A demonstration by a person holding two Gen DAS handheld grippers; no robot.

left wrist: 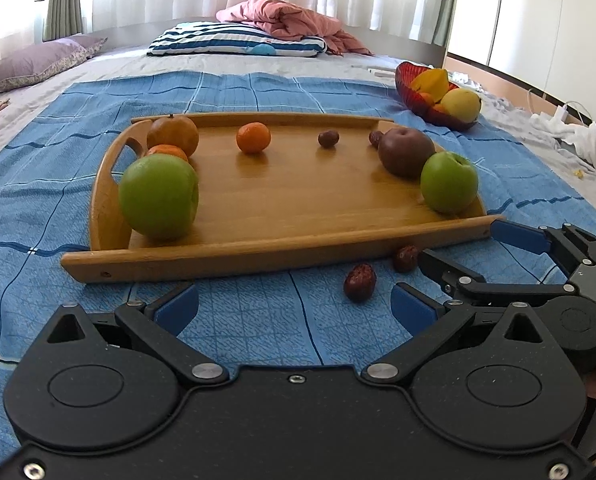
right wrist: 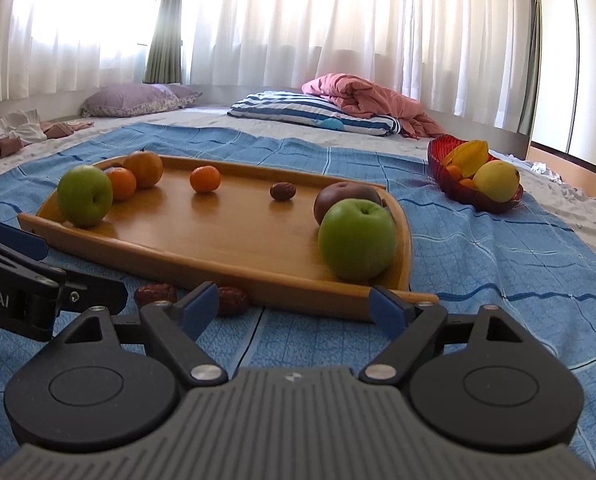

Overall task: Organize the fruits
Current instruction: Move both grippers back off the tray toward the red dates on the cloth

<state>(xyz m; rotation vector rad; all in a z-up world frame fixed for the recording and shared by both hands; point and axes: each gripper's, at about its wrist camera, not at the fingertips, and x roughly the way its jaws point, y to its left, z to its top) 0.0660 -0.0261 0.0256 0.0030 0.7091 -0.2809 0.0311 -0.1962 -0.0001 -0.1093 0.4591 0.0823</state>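
Note:
A wooden tray [left wrist: 282, 196] [right wrist: 202, 240] lies on a blue cloth. It holds two green apples [left wrist: 158, 196] [left wrist: 449, 187], a brown pear [left wrist: 405, 151], oranges [left wrist: 253, 137] and a brown orange [left wrist: 173, 134], and red dates [left wrist: 328, 138]. Two red dates [left wrist: 360, 281] [left wrist: 405, 258] lie on the cloth in front of the tray. My left gripper [left wrist: 294, 306] is open and empty, just short of them. My right gripper [right wrist: 294, 310] is open and empty at the tray's near right corner; it also shows in the left wrist view [left wrist: 470, 246].
A red bowl [left wrist: 408, 92] [right wrist: 438, 160] with a starfruit, a yellow fruit and small oranges sits at the far right of the cloth. Pillows [left wrist: 234, 42] and a pink blanket [left wrist: 294, 20] lie beyond. White cloth and a cable [left wrist: 570, 124] are at the right.

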